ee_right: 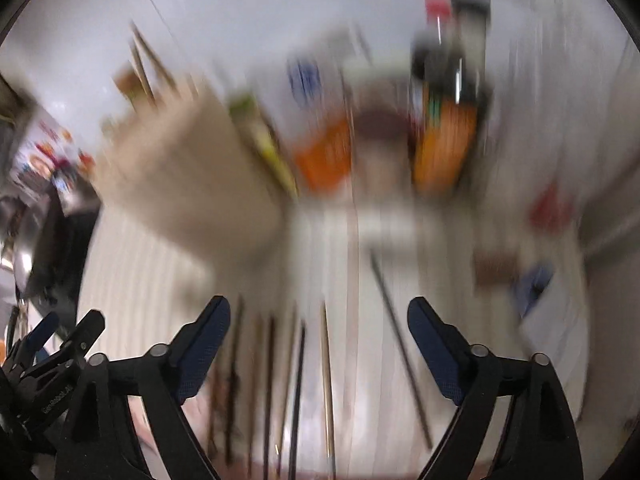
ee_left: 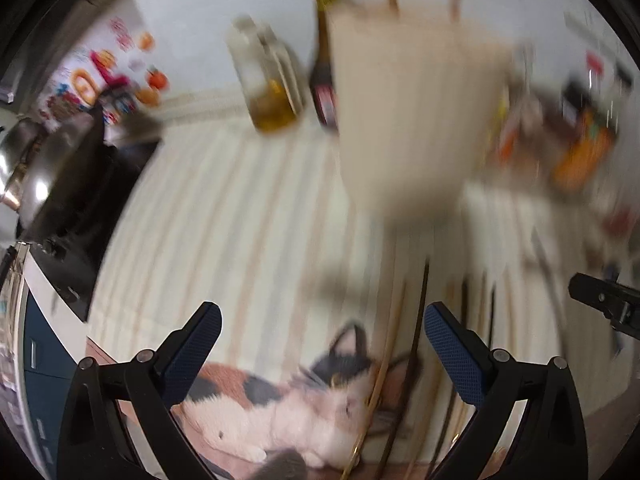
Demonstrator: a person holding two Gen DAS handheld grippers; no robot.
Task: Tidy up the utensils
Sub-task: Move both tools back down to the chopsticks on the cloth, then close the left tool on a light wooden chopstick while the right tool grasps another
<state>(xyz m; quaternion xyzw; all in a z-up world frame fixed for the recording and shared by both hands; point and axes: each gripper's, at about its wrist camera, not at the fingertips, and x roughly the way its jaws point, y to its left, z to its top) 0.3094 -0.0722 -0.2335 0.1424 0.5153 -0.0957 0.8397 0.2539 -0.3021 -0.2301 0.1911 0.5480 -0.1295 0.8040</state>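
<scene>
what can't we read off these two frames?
- Holder, both views: motion blur; contents beyond two sticks unclear.
- Chopsticks, right wrist: streaked, count unclear; ends cut by bottom edge.
- Bottles, right wrist: labels smeared.
- Right gripper, left wrist: cut by edge.

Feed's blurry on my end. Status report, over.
Left gripper open, empty. Right gripper open, empty. Loose wooden chopsticks lying on striped cloth; tall beige holder behind, upright. Nothing blocking.

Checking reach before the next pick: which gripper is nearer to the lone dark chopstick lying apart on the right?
Right. The lone dark chopstick lies between the open fingers of the right gripper. The left gripper, also open, is farther left, over the cat picture.
</scene>
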